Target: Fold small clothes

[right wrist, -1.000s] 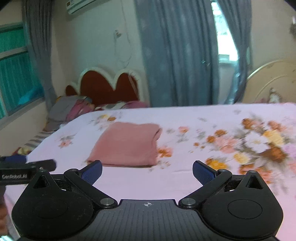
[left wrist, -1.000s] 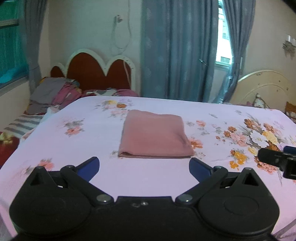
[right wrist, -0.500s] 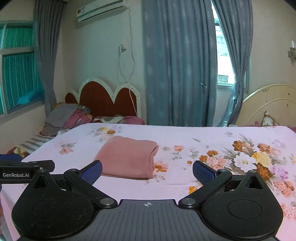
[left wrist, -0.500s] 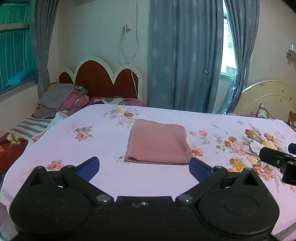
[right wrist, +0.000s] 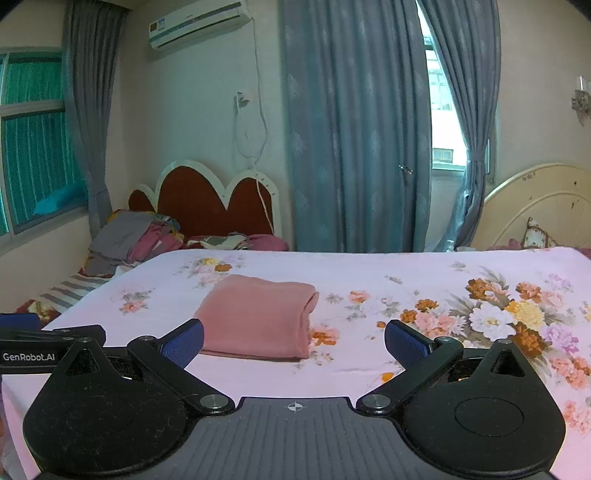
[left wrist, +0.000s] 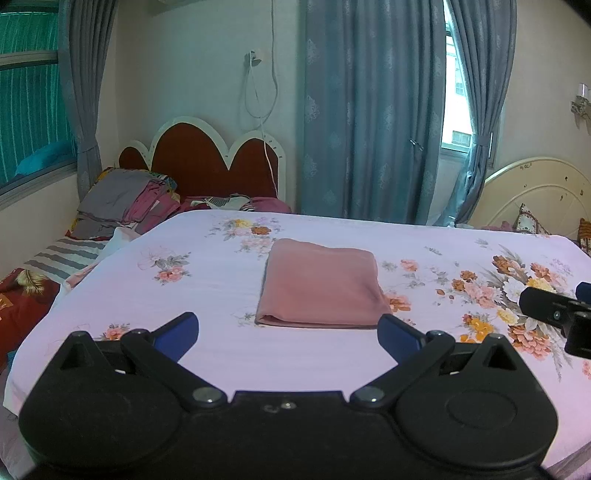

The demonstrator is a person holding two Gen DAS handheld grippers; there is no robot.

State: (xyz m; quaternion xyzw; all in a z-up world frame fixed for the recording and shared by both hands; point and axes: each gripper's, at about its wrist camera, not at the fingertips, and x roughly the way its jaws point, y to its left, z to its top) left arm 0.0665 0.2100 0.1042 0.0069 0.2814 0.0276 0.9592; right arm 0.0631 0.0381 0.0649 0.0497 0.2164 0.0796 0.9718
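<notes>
One folded pink cloth (left wrist: 319,286) lies on the floral pink bedsheet (left wrist: 207,288). Two grippers, left gripper (left wrist: 288,330) and right gripper (right wrist: 293,341), hover nearby, jaws wide apart, empty.

A lived-in home bedroom: a bed (left wrist: 207,354) spread with a pale pink floral sheet fills the centre of the frame, a scalloped red-and-white headboard (left wrist: 207,162) behind it at centre left. Blue-grey curtains (left wrist: 365,110) hang over a window at upper right, a wall air conditioner (right wrist: 199,24) sits at upper left, a pile of clothes (left wrist: 125,199) rests at left, and a cream headboard (left wrist: 535,195) stands at right.
</notes>
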